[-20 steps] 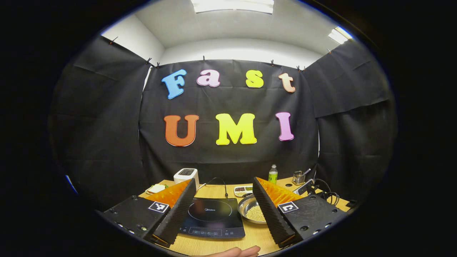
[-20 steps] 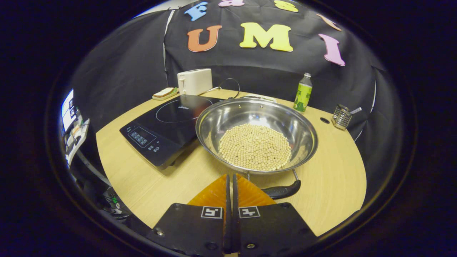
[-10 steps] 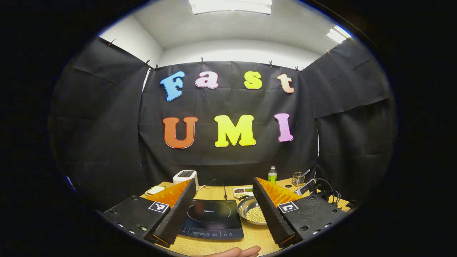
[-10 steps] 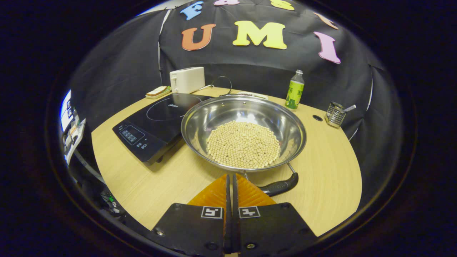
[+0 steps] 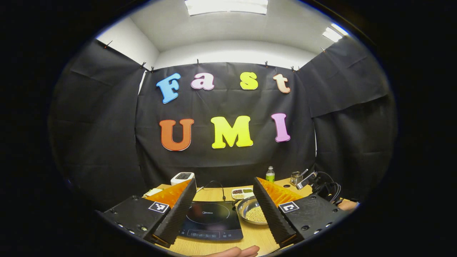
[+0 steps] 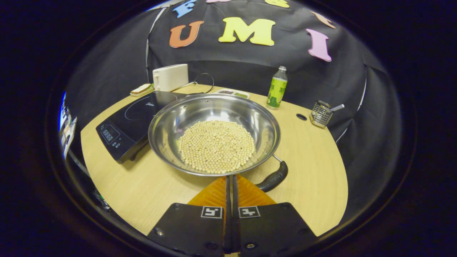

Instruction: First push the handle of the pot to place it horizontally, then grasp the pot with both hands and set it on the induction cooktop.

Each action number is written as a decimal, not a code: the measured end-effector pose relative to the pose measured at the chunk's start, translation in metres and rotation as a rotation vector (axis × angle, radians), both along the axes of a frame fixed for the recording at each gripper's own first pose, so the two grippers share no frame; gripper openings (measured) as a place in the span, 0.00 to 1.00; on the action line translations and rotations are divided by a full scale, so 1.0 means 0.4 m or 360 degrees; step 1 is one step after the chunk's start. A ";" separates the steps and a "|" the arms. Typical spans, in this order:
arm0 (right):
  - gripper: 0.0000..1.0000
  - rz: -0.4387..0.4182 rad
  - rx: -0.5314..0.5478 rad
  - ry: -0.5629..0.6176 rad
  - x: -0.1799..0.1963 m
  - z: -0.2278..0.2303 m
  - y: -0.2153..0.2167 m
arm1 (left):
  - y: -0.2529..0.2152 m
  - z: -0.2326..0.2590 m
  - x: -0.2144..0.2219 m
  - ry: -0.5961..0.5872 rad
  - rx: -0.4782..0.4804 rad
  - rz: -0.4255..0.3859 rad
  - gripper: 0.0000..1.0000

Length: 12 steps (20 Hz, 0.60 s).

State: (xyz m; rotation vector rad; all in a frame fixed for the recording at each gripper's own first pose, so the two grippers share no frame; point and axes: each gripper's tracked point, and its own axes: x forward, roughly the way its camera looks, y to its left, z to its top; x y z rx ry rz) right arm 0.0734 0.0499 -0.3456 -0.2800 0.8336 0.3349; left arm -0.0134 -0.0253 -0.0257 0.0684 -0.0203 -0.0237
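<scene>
The right gripper, fingers closed together on nothing, is at the black handle of the shiny steel pot of pale beans; pushing seems underway. The pot stands mid-desk beside the black induction cooktop, near the left edge of the wooden desk. The left gripper waits, fingers wide apart. Grasping and placing remain.

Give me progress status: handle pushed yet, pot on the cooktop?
Done: nothing settled. The pot, full of pale beans, sits on the table beside the induction cooktop, not on it. In hand: the right tool is shut, tips at the pot's near rim beside the black handle, which angles toward the camera. The left tool hangs open, off the pot. Left: finish the handle push, two-handed grasp, transfer.
</scene>
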 end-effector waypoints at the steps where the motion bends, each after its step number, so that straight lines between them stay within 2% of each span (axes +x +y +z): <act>1: 0.04 -0.0015 -0.0004 -0.0010 0.012 0.000 -0.016 | 0.001 -0.004 0.002 0.0010 -0.0006 0.0008 0.96; 12: 0.04 -0.0113 -0.0006 -0.0076 0.145 0.022 -0.138 | 0.033 -0.055 0.068 0.0093 -0.0034 0.0074 0.96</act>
